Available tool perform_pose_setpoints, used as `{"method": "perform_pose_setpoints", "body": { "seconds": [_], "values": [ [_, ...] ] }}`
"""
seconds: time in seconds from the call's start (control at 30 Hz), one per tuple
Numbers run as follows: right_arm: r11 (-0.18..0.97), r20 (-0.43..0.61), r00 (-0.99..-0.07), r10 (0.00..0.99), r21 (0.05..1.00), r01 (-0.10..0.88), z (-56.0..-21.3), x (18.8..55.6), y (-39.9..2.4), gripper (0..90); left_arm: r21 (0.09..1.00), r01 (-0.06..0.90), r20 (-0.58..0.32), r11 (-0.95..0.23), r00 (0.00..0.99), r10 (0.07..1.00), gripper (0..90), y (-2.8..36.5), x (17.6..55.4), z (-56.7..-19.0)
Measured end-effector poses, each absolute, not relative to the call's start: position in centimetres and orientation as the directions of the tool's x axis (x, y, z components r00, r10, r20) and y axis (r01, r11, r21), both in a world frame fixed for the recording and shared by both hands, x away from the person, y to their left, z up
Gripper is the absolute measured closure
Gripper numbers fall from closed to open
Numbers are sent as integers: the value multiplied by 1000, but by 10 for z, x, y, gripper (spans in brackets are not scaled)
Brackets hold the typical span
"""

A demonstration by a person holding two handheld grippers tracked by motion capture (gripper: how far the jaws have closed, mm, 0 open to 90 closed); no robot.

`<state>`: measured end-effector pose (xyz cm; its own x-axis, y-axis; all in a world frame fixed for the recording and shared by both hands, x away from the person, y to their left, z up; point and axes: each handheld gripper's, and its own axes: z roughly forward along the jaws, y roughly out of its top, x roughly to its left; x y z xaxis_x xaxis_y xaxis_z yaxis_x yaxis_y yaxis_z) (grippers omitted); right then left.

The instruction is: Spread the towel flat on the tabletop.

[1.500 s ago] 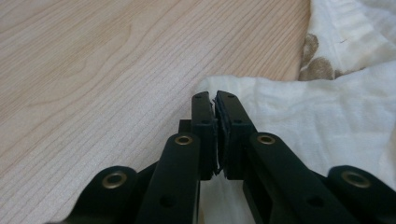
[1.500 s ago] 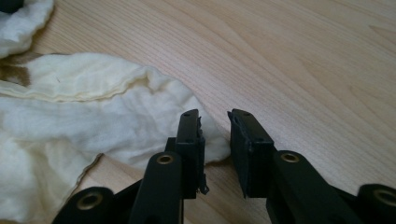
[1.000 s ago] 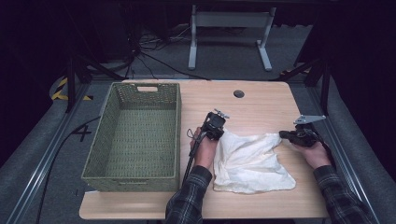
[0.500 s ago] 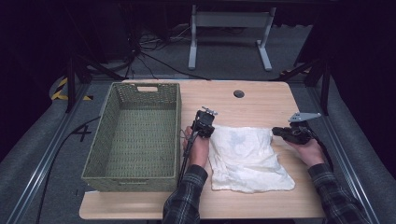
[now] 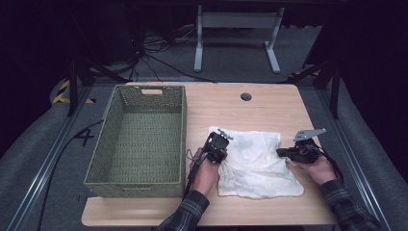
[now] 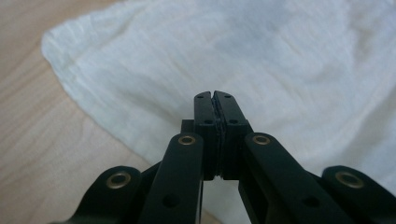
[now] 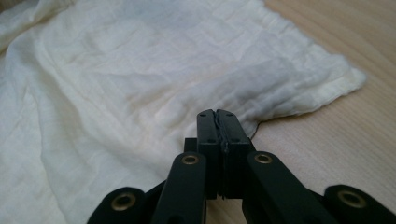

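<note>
While jaws meet, any pinched cloth (image 6: 280,60) stays hidden.

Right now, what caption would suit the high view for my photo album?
A person's two shut grippers, left gripper and right gripper, meet a white cloth beside a green basket.

Creased white cloth (image 5: 257,161), spread mostly flat on the wooden table, right of the basket
</note>
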<state>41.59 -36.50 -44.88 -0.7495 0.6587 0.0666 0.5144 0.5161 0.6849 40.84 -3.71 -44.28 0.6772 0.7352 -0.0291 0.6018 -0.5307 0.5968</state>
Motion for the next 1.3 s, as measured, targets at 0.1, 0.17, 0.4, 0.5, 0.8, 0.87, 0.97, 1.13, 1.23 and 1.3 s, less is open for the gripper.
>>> {"method": "perform_pose_setpoints", "body": {
  "seconds": [0.1, 0.17, 0.4, 0.5, 0.8, 0.87, 0.97, 1.13, 1.23, 1.3],
  "values": [
    [539, 43, -751, 659, 670, 511, -451, 414, -364, 894, 597, 598, -22, -535, 678, 734, 892, -36, 402, -450],
    [544, 25, -742, 670, 664, 513, -450, 415, -365, 895, 598, 597, -28, -534, 681, 731, 892, -36, 400, -449],
    [538, -58, -674, 736, 655, 531, -448, 425, -380, 896, 624, 575, -38, -530, 699, 714, 888, -43, 408, -454],
    [532, -82, -653, 753, 659, 531, -449, 432, -383, 896, 631, 570, -26, -526, 694, 720, 888, -44, 414, -454],
    [494, -79, -630, 773, 698, 519, -445, 435, -388, 891, 666, 575, -50, -476, 671, 739, 856, -32, 412, -446],
    [479, -41, -653, 757, 714, 511, -440, 424, -390, 889, 670, 573, -84, -472, 691, 718, 862, -30, 401, -440],
    [478, -1, -685, 729, 716, 509, -437, 404, -390, 886, 660, 563, -101, -498, 723, 683, 872, -28, 380, -438],
    [507, 9, -721, 693, 705, 496, -436, 377, -388, 883, 653, 557, -120, -513, 745, 656, 881, -20, 356, -440],
    [511, 21, -730, 683, 700, 498, -437, 357, -390, 882, 658, 538, -105, -527, 759, 643, 881, -15, 335, -440],
    [528, 13, -738, 675, 690, 495, -438, 345, -391, 882, 657, 534, -98, -532, 760, 642, 881, -14, 326, -441]
  ]
}}
